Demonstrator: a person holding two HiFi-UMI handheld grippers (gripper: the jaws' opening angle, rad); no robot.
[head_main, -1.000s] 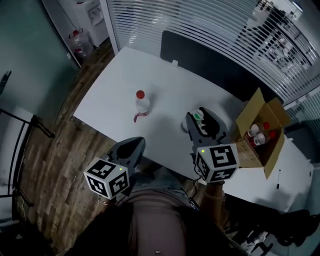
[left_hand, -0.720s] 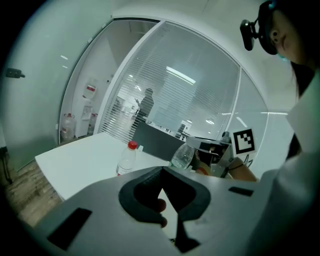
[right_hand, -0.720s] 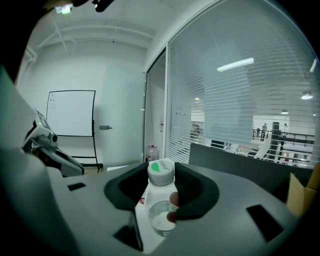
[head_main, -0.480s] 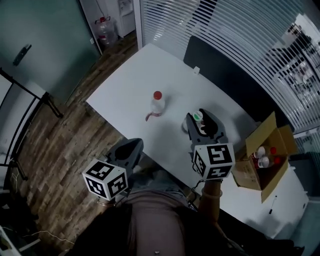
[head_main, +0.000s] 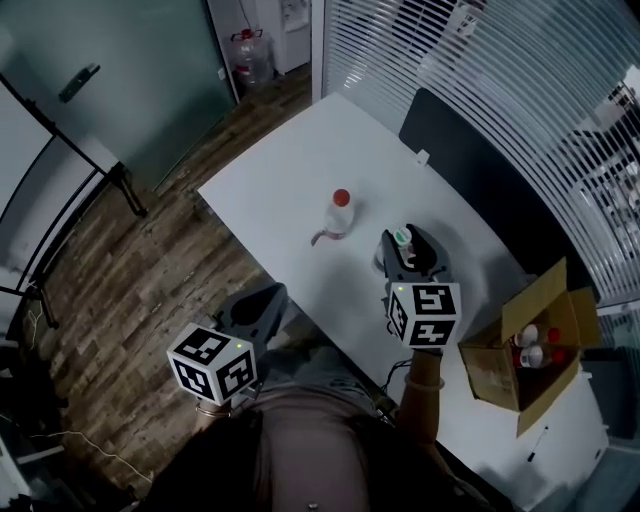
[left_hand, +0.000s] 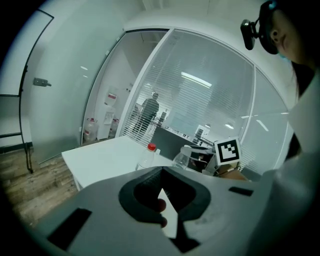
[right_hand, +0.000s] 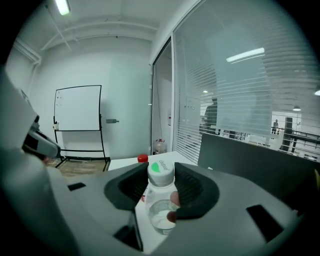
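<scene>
Two grippers. Head view: right gripper (head_main: 408, 250) held a small clear plastic bottle with green-and-white cap (head_main: 401, 237) upright between its jaws; left gripper (head_main: 262, 300) hung well apart.
Left gripper view: jaws sat together, empty.
Right gripper view: pads clamped just below the cap. The bottle looked light, slick and squashable, so the stiff neck seemed the best hold.

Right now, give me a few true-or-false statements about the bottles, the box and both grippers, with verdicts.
1. The right gripper is shut on a green-capped bottle. True.
2. The red-capped bottle lies on its side on the table. False: it stands upright.
3. The left gripper holds a bottle. False: its jaws are together with nothing between them.
4. The open cardboard box has bottles in it. True.
</scene>
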